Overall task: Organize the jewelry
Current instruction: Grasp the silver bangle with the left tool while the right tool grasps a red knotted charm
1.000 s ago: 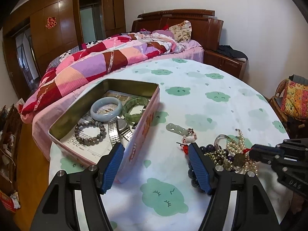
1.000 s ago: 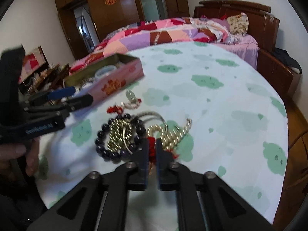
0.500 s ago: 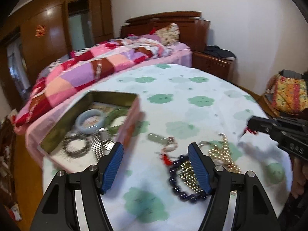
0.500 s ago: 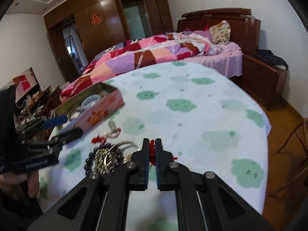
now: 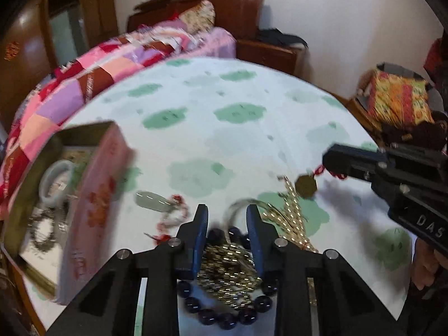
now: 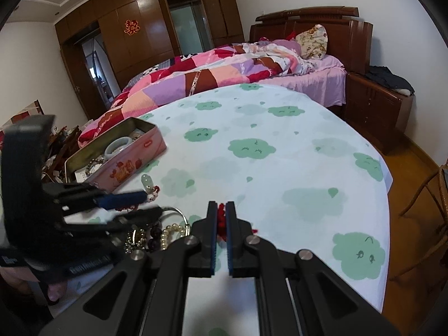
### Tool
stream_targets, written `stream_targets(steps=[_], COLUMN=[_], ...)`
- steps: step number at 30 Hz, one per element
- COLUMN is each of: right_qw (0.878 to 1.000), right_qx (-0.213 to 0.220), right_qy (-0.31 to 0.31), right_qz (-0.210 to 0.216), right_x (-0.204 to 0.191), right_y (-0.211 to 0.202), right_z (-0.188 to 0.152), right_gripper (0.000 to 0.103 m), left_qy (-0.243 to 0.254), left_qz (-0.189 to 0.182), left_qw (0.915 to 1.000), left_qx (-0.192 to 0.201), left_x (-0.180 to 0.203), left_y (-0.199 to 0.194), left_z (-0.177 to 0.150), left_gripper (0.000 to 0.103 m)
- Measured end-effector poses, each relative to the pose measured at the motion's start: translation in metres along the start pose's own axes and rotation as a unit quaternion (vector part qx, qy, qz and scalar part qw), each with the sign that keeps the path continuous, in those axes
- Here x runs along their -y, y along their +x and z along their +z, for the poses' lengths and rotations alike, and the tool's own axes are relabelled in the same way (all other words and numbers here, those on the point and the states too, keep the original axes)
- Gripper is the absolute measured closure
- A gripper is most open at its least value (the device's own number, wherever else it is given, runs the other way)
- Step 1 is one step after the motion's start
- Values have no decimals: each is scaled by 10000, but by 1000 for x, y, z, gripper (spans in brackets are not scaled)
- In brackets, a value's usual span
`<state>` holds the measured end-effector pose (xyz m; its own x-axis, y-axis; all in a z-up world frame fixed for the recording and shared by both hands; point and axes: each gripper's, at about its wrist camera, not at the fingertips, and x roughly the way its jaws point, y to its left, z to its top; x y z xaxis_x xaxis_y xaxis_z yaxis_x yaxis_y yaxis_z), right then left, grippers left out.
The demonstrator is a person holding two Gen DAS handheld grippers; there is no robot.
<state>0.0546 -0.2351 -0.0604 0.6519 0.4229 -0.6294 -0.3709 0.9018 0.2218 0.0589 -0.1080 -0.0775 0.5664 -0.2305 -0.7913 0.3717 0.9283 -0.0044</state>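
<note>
A pink tin box [image 5: 92, 210] [image 6: 131, 162] holds bangles and bead bracelets at the table's left. A jewelry pile lies in front: a dark bead bracelet [image 5: 224, 315], gold chains [image 5: 226, 268] [image 6: 134, 236], pearls [image 6: 173, 231] and a jade pendant [image 5: 148, 200] [image 6: 147, 180]. My left gripper [image 5: 227, 215] is half closed, low over the pile, its fingers [image 5: 200, 232] straddling beads and chain. My right gripper [image 6: 221, 210] [image 5: 329, 161] is shut on a red cord [image 6: 221, 218]; a brass coin pendant [image 5: 306, 186] hangs from it above the table.
The round table has a white cloth with green clouds [image 6: 280, 168]. A bed with a patchwork quilt [image 6: 212, 72] stands behind, a nightstand [image 6: 375, 106] at right, and a basket with colourful cloth [image 5: 397, 100] at far right.
My left gripper swung right from the tin to over the pile and its jaws narrowed. My right gripper lifted, pulling the red cord and coin pendant up off the pile.
</note>
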Motion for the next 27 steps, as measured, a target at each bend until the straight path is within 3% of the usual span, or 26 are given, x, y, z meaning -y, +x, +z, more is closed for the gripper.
stream_targets(steps=[1,3,4,12,19,27], right_qw=[10000,10000,10000,10000,10000,9999], right_qx=[-7,-9,-9,1,52,120], right_qy=[4,2,5,4,-21,-41], right_qz=[4,7,5,4,19,60], right_x=[0,0,0,0,-3,-6], right_y=[0,1,1,1,0,-6], right_z=[0,-1,-1,-1,-3,1], right_gripper=[95,95,95,95,95,95], left_qy=[2,56,46,-413,-418,-397], left_qz=[45,100,60,-123,60,179], left_qw=[10000,9999,9999,9962,9880,9881], left_qx=[-3,62,90,754,1488,1472], left_x=[0,0,-1,-20,-23,-26], left_y=[1,-1,-5,-52,-95,-96], left_z=[-1,-2,-3,1,14,17], left_gripper=[75,97,99,99,99,99])
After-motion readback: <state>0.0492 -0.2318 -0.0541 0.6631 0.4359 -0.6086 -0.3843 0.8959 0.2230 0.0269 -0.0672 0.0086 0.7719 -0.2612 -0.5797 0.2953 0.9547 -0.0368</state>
